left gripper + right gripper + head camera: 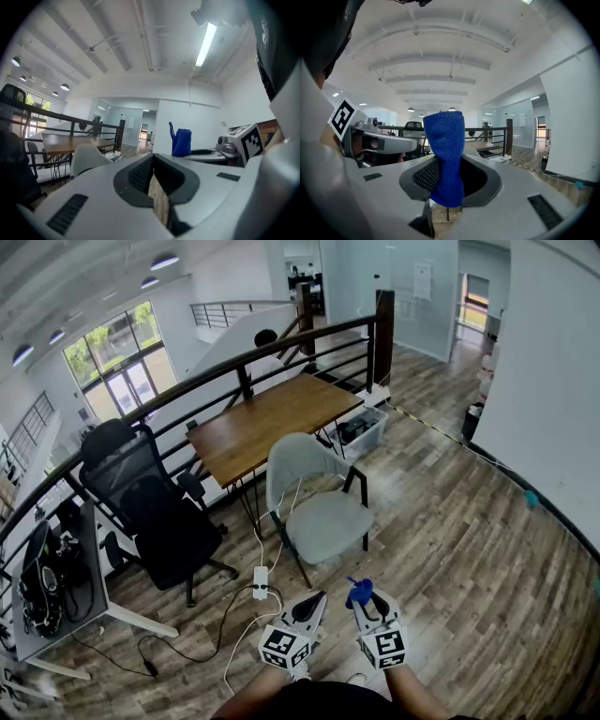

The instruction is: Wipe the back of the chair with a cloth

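Where right gripper (449, 182) clamps it, blue cloth (446, 140), upright, bunched

Your left gripper (314, 604): pale grey, smooth rounded shell with dark slotted insets on top.
Your right gripper (367, 604): the same grey shell and build.
Jaw pads (139, 174): dark, finely ribbed.
Marker cubes (284, 645): 1 on each gripper, white with black square patterns.
Your clothing (323, 701): a dark top.
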